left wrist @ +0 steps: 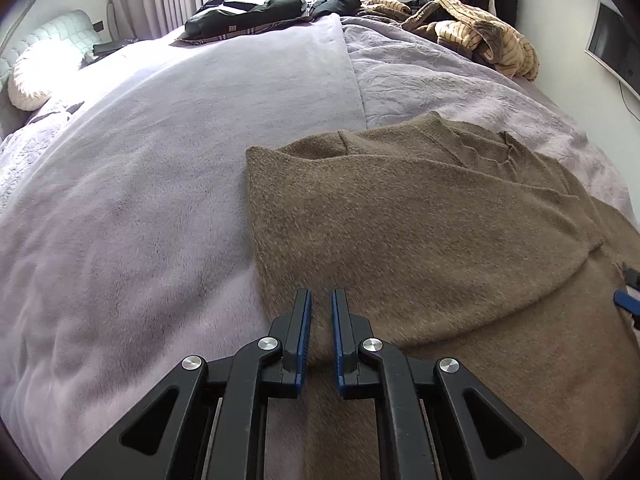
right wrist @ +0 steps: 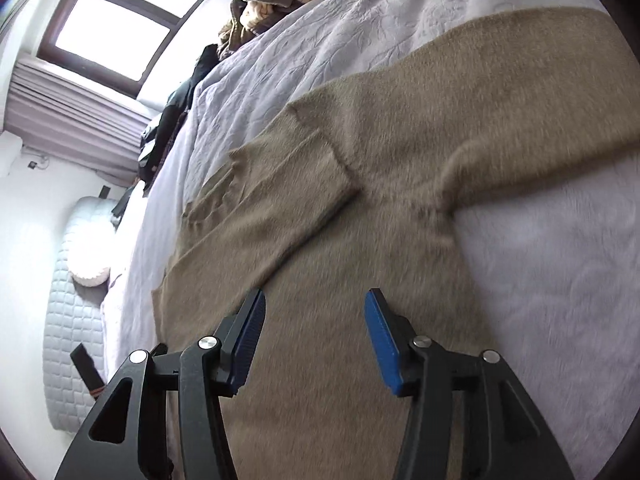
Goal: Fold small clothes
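Note:
A brown knit sweater [left wrist: 420, 220] lies flat on the lilac bed cover [left wrist: 160, 160], with one sleeve [right wrist: 280, 200] folded across its body. My left gripper [left wrist: 321, 296] sits low over the sweater's near left edge. Its jaws are shut to a thin slit, and I cannot tell whether any fabric is pinched. My right gripper [right wrist: 316, 300] hovers over the sweater's [right wrist: 360, 160] lower body, jaws open with nothing between the blue pads. One of its blue tips [left wrist: 628, 304] shows at the right edge of the left wrist view.
A heap of tan striped clothes [left wrist: 480, 36] and dark garments [left wrist: 256, 12] lie at the bed's far end under the window. A pale pillow [left wrist: 36, 76] rests far left. A screen [left wrist: 612, 48] hangs on the right wall. Lilac cover [right wrist: 560, 280] spreads around the sweater.

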A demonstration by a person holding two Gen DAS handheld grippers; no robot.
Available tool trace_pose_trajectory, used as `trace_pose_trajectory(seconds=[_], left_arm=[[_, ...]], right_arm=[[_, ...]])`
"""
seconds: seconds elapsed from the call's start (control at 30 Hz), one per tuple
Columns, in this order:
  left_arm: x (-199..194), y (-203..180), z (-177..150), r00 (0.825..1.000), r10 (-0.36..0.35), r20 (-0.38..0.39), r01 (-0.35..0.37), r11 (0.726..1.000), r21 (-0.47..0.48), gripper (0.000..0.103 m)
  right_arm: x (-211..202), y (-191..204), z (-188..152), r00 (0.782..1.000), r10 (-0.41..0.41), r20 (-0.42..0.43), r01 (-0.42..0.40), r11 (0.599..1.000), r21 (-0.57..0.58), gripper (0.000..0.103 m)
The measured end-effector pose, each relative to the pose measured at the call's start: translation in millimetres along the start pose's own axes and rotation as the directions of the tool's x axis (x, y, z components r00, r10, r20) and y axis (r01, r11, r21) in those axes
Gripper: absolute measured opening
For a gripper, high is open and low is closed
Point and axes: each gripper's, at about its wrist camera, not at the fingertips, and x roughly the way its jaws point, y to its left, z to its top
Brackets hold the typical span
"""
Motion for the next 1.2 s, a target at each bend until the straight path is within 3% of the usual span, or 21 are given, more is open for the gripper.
trace_pose_trajectory(seconds=[0.07, 0.2, 0.23, 0.27, 0.3, 0.37, 0.47, 0.87, 1.07, 1.2], left_arm=[[-5, -3, -3, 1.0, -0.013, -0.012, 0.013, 1.0, 0.0, 0.012], [-15, -14, -11, 1.0, -0.008, -0.012, 0.009, 0.999, 0.033, 0.012], [-18, -18, -14, 1.0, -0.012, -0.016, 0.013, 0.999, 0.037, 0.031], [-20, -21, -16, 1.0, -0.016, -0.018, 0.016, 0.999, 0.036, 0.057], [-24, -23, -19, 1.0, -0.008, -0.015, 0.009, 0.999, 0.031, 0.103], [-35, -31, -25, 1.0, 0.015, 0.027, -0.017, 0.999, 0.041, 0.102], [-44, -45, -32, 1.0, 0.016, 0.021, -0.017, 0.998, 0.062, 0.102], [-50, -99, -49, 0.997, -0.05, -0.063, 0.053, 0.997, 0.057, 0.102], [-59, -154, -49, 0.996, -0.072, -0.052, 0.077, 0.992, 0.102, 0.102], [-60, -194, -45, 0.995, -0.087, -0.049, 0.093, 0.988, 0.122, 0.102]], right_arm=[[-3, 2, -7, 1.0, 0.013, -0.006, -0.013, 1.0, -0.008, 0.063], [-8, 1, -16, 0.999, 0.036, -0.013, -0.036, 0.999, -0.012, 0.064], [-10, 1, -18, 0.999, 0.041, -0.013, -0.041, 0.999, -0.012, 0.064], [-11, 1, -19, 0.999, 0.045, -0.014, -0.045, 0.999, -0.013, 0.064], [-13, 0, -22, 0.999, 0.049, -0.014, -0.049, 0.999, -0.013, 0.064], [-16, -2, -25, 0.998, 0.055, -0.014, -0.055, 0.998, -0.012, 0.065], [-21, -5, -29, 0.998, 0.065, -0.015, -0.065, 0.998, -0.008, 0.065], [-55, -28, -38, 0.994, 0.109, 0.025, -0.109, 0.994, 0.007, 0.07], [-92, -69, -22, 0.99, 0.084, 0.11, -0.091, 0.994, 0.068, 0.07], [-130, -109, -1, 0.975, 0.029, 0.222, -0.062, 0.988, 0.142, 0.07]])
